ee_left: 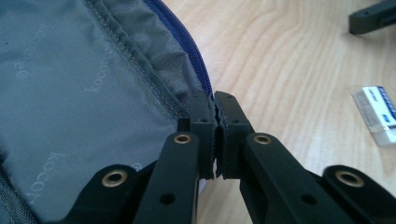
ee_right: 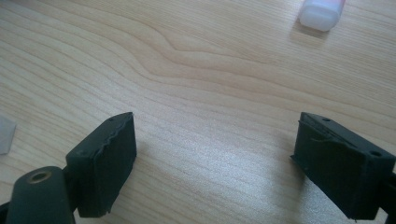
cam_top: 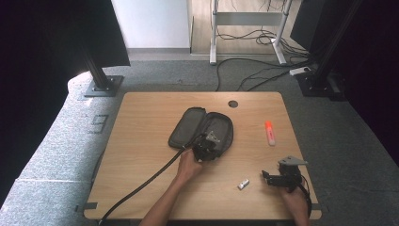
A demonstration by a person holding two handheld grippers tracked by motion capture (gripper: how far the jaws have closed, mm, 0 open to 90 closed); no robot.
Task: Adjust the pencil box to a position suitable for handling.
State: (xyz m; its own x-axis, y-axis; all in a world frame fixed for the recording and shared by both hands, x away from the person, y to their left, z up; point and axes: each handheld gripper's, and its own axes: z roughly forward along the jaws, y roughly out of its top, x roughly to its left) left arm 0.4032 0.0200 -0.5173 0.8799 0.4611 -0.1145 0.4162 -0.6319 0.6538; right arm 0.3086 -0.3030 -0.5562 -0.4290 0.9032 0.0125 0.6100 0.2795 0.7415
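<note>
Pencil case point(ee_left: 93, 88) rim pinched between left gripper point(ee_left: 215, 100) fingers point(ee_left: 201, 121).

Eraser point(ee_left: 379, 114) cut by frame edge

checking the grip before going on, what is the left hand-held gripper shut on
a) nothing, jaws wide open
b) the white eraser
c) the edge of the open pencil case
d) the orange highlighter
c: in the left gripper view the left hand-held gripper is pinched shut on the zipper edge of the pencil case, while the eraser lies apart on the table.
</note>
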